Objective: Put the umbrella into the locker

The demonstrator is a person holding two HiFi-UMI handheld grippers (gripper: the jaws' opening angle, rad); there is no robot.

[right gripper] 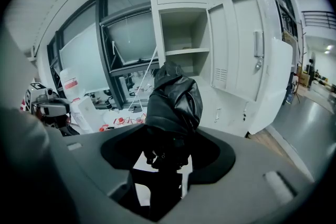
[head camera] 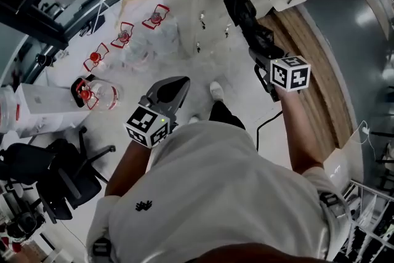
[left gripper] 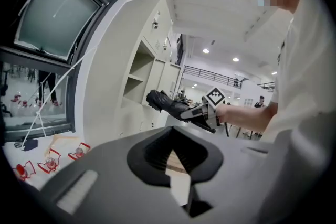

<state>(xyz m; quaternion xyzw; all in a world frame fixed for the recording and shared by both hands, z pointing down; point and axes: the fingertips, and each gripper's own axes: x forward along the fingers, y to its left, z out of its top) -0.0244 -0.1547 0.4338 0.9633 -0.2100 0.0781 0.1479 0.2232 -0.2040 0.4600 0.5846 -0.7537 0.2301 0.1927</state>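
A folded black umbrella [head camera: 245,16] is held in my right gripper [head camera: 263,51], which is shut on its handle end. In the right gripper view the umbrella [right gripper: 174,98] rises from the jaws of the right gripper [right gripper: 165,157] and points at the white locker [right gripper: 181,34], whose upper compartment stands open with one shelf inside. The locker's door [right gripper: 242,50] hangs open to the right. My left gripper [head camera: 174,86] is lower and to the left, shut and holding nothing. In the left gripper view, the left gripper [left gripper: 176,165] faces the umbrella [left gripper: 165,102] and the locker [left gripper: 139,68].
Several clear containers with red handles [head camera: 123,35] lie on the floor by the window at left. A white box [head camera: 43,105] and a black office chair [head camera: 55,175] stand at lower left. A wooden floor strip [head camera: 317,77] runs along the right.
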